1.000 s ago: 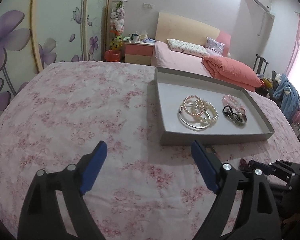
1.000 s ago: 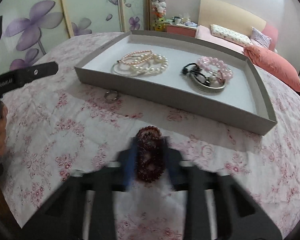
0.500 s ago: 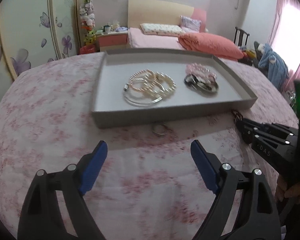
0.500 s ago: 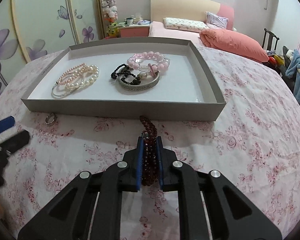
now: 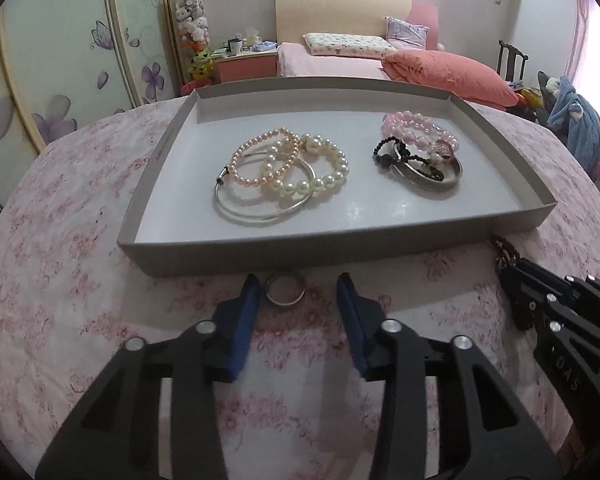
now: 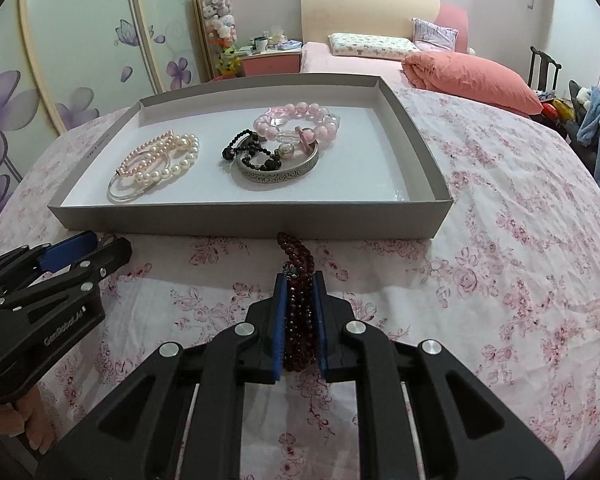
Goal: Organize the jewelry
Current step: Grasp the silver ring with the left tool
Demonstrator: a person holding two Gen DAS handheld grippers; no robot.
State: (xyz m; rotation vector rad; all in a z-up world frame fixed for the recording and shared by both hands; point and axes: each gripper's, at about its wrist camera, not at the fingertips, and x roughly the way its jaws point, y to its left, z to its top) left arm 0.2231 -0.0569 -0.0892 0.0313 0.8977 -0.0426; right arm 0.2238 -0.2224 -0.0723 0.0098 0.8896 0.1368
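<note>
1. Right now the step in hand looks like a pickup: the left gripper (image 5: 296, 292) has its jaws closing around a silver ring (image 5: 285, 288) that lies on the floral bedspread (image 5: 60, 280), just outside the near wall of the grey tray (image 5: 340, 246), at about 6 o'clock from the tray's centre.
2. The ring sits between the blue pads, nearer the left-hand one; neither pad seems to press on it yet, so it reads as not gripped.
3. Meanwhile the right gripper (image 6: 300, 304) is clamped on a dark red bead bracelet (image 6: 298, 280), whose loose end curls out past the fingertips toward the tray wall at 12 o'clock.
4. Next, I judge, the left jaws must finish closing squarely on the ring's band and lift it over the wall; the ring is small, flat and smooth, so it could slip or tip out of the pads.
5. Inside the tray, a pearl-and-hoop cluster (image 5: 284, 176) lies at about 9 o'clock and a pink bead, black bead and engraved bangle cluster (image 5: 420, 156) at about 2 o'clock, well apart.
6. The ring looks plain, polished and thin-walled, lying flat with its opening upward.
</note>
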